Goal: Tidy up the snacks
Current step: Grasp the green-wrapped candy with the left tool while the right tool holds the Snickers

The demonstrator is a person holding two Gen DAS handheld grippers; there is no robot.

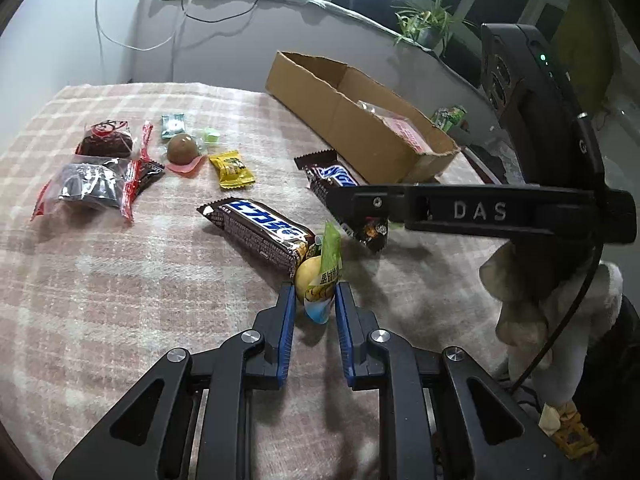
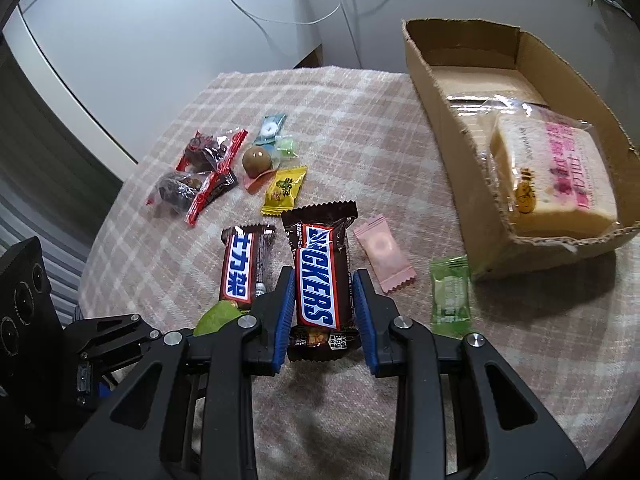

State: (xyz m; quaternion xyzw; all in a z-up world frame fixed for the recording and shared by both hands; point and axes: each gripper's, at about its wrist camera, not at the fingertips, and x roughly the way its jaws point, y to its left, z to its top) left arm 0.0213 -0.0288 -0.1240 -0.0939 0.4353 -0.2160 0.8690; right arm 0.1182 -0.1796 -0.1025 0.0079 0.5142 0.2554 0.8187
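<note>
My left gripper (image 1: 316, 296) has its blue pads around a small yellow and green wrapped snack (image 1: 320, 280) on the checked cloth, touching or nearly so. A Snickers bar with Chinese lettering (image 1: 260, 232) lies just beyond it. My right gripper (image 2: 324, 300) straddles a Snickers bar (image 2: 318, 276), pads at both its sides; it also shows in the left wrist view (image 1: 340, 188) under the right gripper's body. An open cardboard box (image 2: 448, 128) at the right holds a wrapped cake slice (image 2: 548, 172).
Loose snacks lie on the cloth: a pink sachet (image 2: 384, 256), a green sachet (image 2: 450, 292), a yellow candy (image 2: 285, 190), a brown ball (image 2: 257, 160), two dark red-edged packs (image 2: 192, 184). White wall and cables stand behind; a plant (image 1: 428, 24) is on the sill.
</note>
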